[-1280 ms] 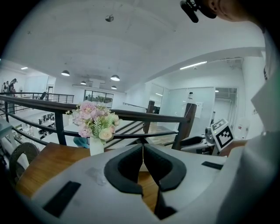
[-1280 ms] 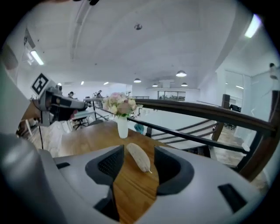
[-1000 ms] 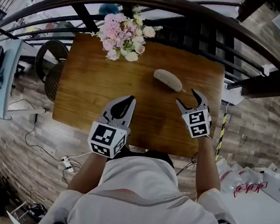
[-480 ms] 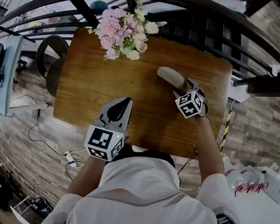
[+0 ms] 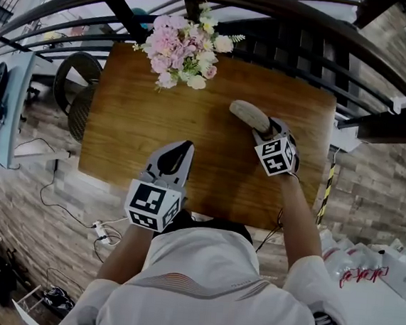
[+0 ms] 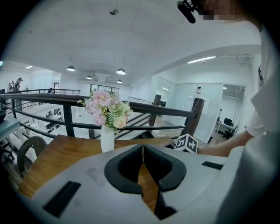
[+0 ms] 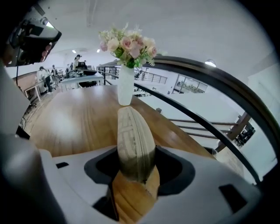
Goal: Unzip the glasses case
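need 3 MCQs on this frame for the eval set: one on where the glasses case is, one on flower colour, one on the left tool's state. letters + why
1. Where does the glasses case lie?
A. On the wooden table, right of the flowers in the head view
B. On the wicker chair
C. On the floor

2. The flowers are mostly:
A. blue
B. pink and cream
C. bright red

3. The left tool's jaws are:
A. wide apart
B. clamped on the case
C. shut, with nothing between them

Key:
1 A: it rests on the tabletop, its near end between the right tool's closing jaws.
2 B: pink and cream blooms show in every view.
3 C: its pads meet, and only the tabletop shows behind them.
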